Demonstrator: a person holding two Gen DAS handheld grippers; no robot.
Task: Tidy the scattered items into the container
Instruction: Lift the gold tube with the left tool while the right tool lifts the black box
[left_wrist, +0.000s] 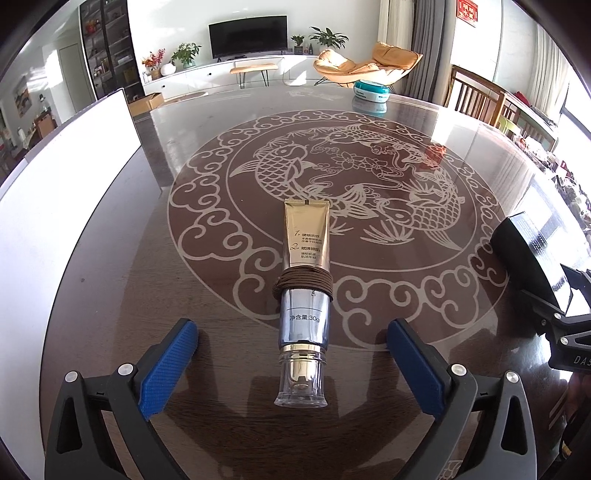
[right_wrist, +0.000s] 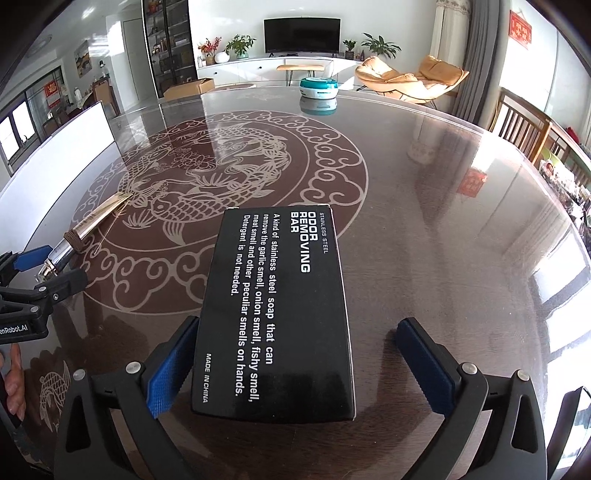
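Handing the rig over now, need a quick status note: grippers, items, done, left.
Left hand-held gripper: open, its jaws either side of the gold and silver cosmetic tube with a brown cord wound round it; no contact visible.
Right hand-held gripper: open, around the near end of the black odor removing bar box; left pad looks close to the box edge, right pad clear.
Both items lie flat on the glossy dark table.
White container stands at the left.
Done: nothing visibly inside.
Left: both items.
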